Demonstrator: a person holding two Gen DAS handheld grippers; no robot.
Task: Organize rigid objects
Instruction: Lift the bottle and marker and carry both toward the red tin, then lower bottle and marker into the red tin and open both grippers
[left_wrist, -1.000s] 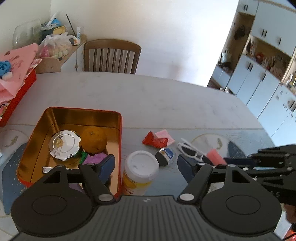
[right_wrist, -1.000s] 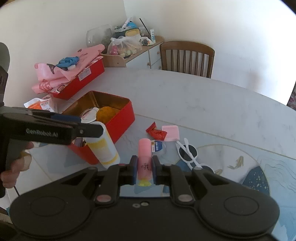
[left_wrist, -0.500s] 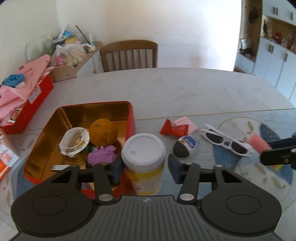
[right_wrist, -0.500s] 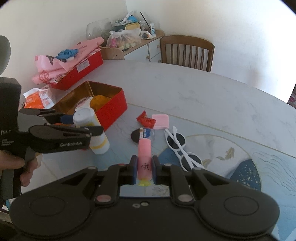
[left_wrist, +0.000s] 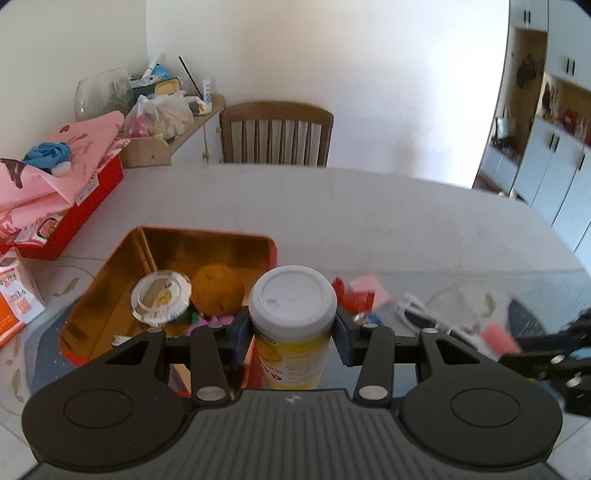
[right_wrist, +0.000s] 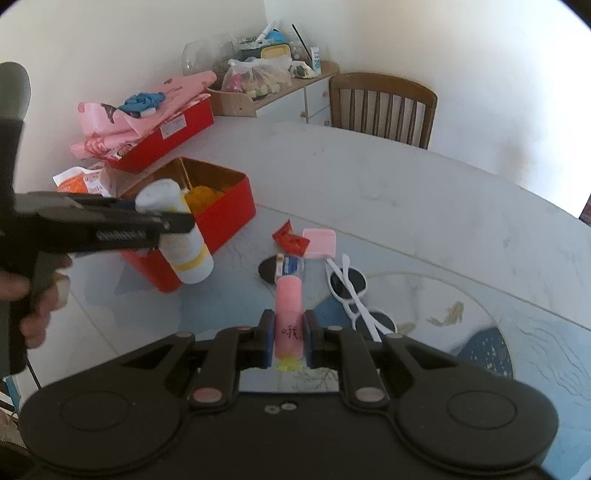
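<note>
A yellow bottle with a white lid (left_wrist: 293, 306) sits between the blue pads of my left gripper (left_wrist: 291, 328), which is shut on it just under the lid. From the right wrist view, the bottle (right_wrist: 181, 236) hangs tilted beside the near corner of the open red tin (right_wrist: 236, 199), held by the left gripper (right_wrist: 173, 221) in a person's hand. The tin (left_wrist: 271, 251) holds an orange (left_wrist: 219, 291) and a round silver-lidded jar (left_wrist: 160, 297). My right gripper (right_wrist: 289, 332) is shut on a pink tube (right_wrist: 289, 302) above the table mat.
White sunglasses (right_wrist: 351, 288), a red snack packet (right_wrist: 290, 240), a pink packet (right_wrist: 319, 243) and a small black-and-blue item (right_wrist: 280, 267) lie right of the tin. A red box under pink cloth (right_wrist: 166, 125) and a wooden chair (right_wrist: 382, 107) stand farther back.
My left gripper's jaws closed from wide apart onto the yellow bottle, and the bottle went from upright on the table to tilted in the grip. The right gripper kept hold of the pink tube.
</note>
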